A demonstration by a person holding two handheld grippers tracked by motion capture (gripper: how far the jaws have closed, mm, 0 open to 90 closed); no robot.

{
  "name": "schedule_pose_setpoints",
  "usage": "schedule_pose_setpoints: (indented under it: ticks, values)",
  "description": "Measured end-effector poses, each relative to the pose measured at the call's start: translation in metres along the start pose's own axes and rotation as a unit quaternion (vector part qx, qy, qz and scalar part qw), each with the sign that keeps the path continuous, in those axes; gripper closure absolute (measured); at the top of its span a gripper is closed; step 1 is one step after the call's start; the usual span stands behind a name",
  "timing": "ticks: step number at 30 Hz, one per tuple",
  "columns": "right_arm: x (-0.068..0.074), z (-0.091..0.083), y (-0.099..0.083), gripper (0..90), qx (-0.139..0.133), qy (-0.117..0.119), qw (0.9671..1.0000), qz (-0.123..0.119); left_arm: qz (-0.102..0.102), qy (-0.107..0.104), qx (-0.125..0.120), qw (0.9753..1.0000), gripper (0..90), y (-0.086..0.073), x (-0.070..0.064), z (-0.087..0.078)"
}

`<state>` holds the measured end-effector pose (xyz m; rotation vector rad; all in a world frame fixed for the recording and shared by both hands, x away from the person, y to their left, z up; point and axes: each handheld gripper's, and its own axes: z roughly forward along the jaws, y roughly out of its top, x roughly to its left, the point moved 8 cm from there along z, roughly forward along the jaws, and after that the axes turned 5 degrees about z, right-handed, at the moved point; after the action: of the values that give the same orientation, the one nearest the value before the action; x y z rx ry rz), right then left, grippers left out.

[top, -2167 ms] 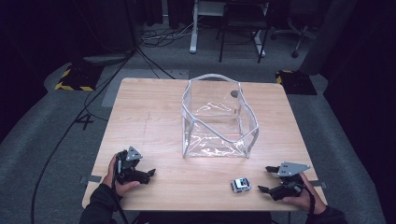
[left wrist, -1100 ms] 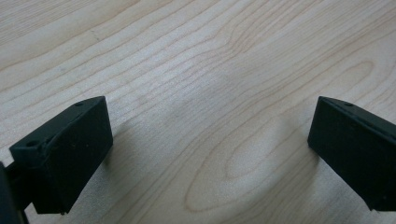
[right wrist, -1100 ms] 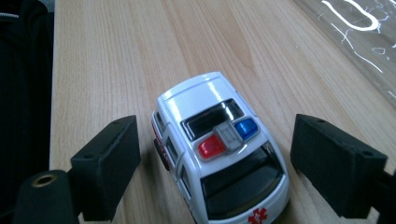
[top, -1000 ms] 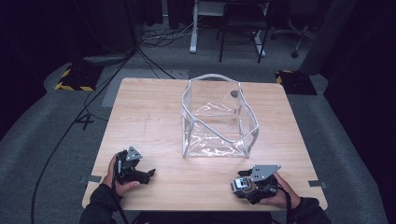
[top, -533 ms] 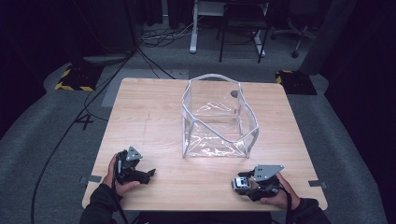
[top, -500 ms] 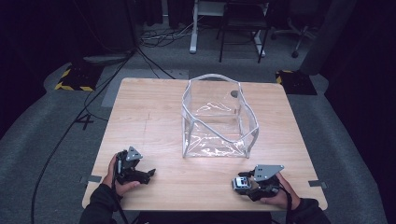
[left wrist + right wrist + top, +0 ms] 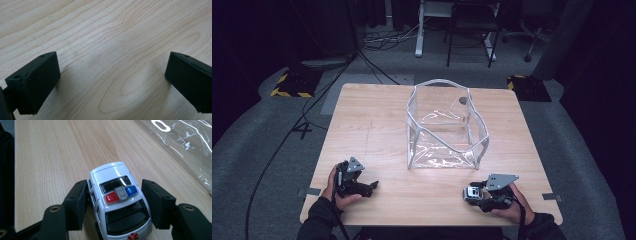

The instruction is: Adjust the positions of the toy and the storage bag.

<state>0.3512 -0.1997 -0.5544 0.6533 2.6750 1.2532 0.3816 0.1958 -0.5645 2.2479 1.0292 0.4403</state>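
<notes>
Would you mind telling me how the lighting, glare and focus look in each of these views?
High view: table evenly lit against dark surroundings, with white glare streaks on the clear bag. Left gripper view: sharp wood grain, soft shadows beside the left hand-held gripper. Right gripper view: toy car crisp with roof highlights; the bag there shows bright, slightly blurred reflections.

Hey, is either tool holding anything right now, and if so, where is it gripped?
The right tool has its jaws around the toy ambulance car, at its two sides near the roof lights; full clamping cannot be told. The left tool is open, holding nothing.
</notes>
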Motion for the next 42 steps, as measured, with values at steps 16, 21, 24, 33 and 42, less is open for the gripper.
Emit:
schedule_pose_setpoints:
  ticks: [16, 21, 24, 33, 42]
  values:
    - [-0.004, -0.012, -0.004, 46.7, -0.016, -0.001, 0.9999, -0.003, 0.000, -0.001, 0.001, 1.0000, 0.2, 0.000, 0.000, 0.000]
    - [-0.005, -0.010, -0.005, 46.1, -0.005, 0.004, 1.0000, -0.006, 0.000, 0.000, 0.000, 1.0000, 0.2, 0.000, 0.000, 0.000]
    - [-0.003, -0.008, -0.007, 46.1, 0.004, -0.001, 1.0000, -0.002, 0.000, 0.000, 0.000, 1.0000, 0.2, 0.000, 0.000, 0.000]
    - [-0.003, -0.008, -0.006, 47.2, -0.003, -0.007, 0.9999, -0.010, 0.000, 0.000, 0.000, 1.0000, 0.2, 0.000, 0.000, 0.000]
    - [-0.009, -0.011, -0.007, 47.5, -0.001, -0.021, 0.9998, 0.006, 0.000, 0.001, 0.001, 1.0000, 0.2, 0.000, 0.000, 0.000]
